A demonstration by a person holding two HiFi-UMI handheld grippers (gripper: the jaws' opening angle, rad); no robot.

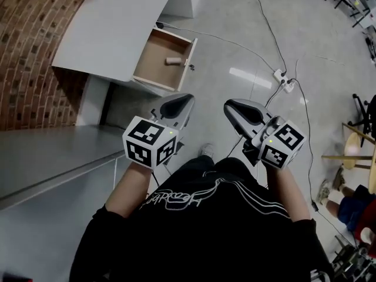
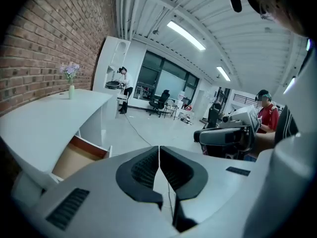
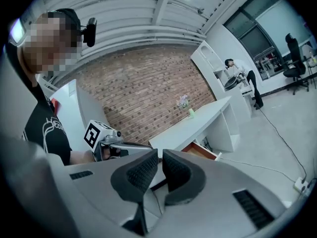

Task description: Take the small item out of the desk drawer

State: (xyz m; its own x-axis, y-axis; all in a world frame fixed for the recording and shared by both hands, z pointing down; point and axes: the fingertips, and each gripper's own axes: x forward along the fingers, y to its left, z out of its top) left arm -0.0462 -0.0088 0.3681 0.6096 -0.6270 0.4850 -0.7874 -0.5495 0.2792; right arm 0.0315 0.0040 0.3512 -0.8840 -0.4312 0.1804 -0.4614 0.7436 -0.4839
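Note:
The white desk [image 1: 111, 22] has its wooden drawer [image 1: 160, 63] pulled open at the upper left of the head view. A small tan cylindrical item [image 1: 173, 60] lies inside it. My left gripper [image 1: 185, 101] and right gripper [image 1: 230, 106] are held side by side at waist height, well short of the drawer, and both point toward it. In the left gripper view the left gripper [image 2: 159, 155] is shut and empty, with the drawer [image 2: 79, 155] low at the left. In the right gripper view the right gripper [image 3: 160, 158] is shut to a thin slit with nothing in it.
A brick wall [image 1: 29, 34] runs behind the desk. Cables and a power strip [image 1: 284, 81] lie on the floor to the right of the drawer. A seated person [image 1: 352, 207] and a stool [image 1: 352, 151] are at the far right. A vase of flowers [image 2: 71, 81] stands on the desk.

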